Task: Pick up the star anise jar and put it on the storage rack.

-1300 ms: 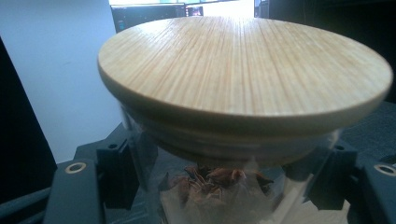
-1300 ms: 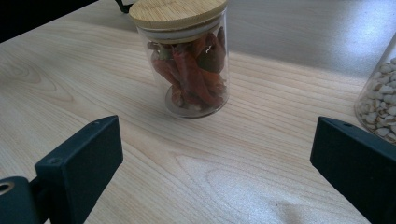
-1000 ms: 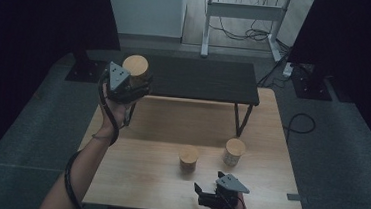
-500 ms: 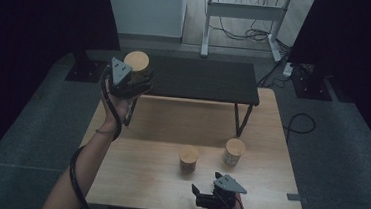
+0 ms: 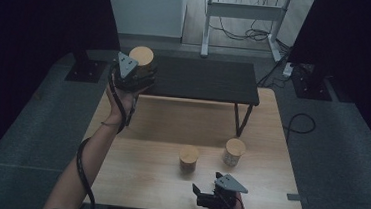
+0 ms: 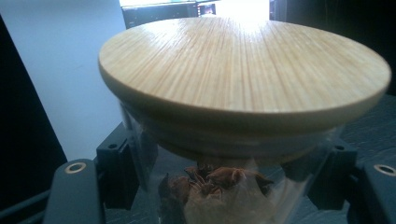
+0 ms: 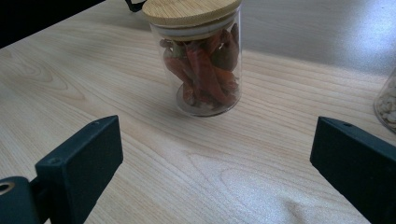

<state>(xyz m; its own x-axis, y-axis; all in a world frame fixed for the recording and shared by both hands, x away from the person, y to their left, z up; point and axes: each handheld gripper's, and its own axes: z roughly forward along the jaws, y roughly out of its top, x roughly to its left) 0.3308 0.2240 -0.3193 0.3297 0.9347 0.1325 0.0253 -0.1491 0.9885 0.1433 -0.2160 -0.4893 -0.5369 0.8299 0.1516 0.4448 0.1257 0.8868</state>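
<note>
Wooden table (image 5: 132,180), dim room. Left gripper (image 5: 134,75): jaws clamped on bamboo-lidded jar (image 6: 243,93), held above black shelf (image 5: 205,78). Right gripper (image 5: 205,199): jaws wide apart, empty, facing chilli jar (image 7: 201,56).

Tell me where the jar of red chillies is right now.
The jar of red chillies stands on the wooden table, ahead of the open right gripper, left of the pale-filled jar.

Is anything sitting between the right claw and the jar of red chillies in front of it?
No. In the right gripper view, only bare wooden table lies between the open right claw and the chilli jar.
</note>
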